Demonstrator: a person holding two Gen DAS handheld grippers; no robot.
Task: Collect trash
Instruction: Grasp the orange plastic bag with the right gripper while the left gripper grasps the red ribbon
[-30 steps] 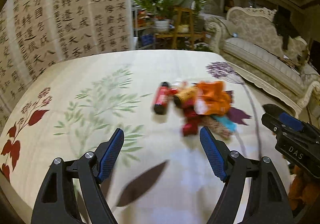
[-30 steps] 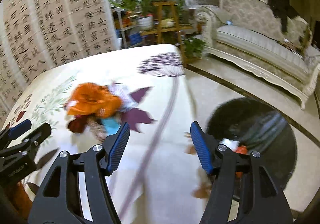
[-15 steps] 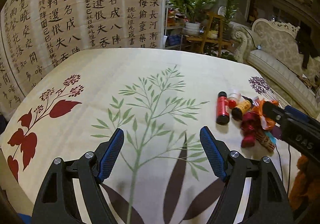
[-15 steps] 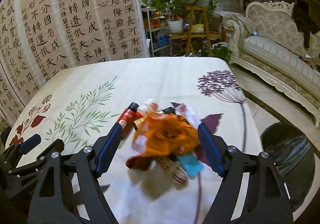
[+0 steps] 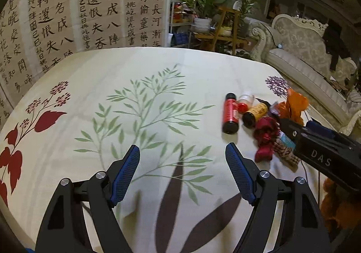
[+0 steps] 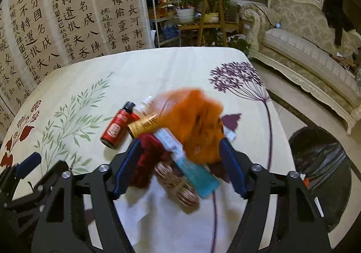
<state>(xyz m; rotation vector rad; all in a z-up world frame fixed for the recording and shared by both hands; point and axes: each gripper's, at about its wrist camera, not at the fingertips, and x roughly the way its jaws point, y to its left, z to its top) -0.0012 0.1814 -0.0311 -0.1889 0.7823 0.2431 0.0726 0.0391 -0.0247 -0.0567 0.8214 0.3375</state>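
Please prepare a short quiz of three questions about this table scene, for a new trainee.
1. True or false: the left gripper has nothing between its jaws.
2. Which gripper frames the orange bag? A) left B) right
3. Fill in: the black bin stands on the ____ beside the table.

Key: 1 true; 2 B; 3 floor.

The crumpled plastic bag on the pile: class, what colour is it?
Orange. The crumpled plastic bag shows best in the right wrist view.
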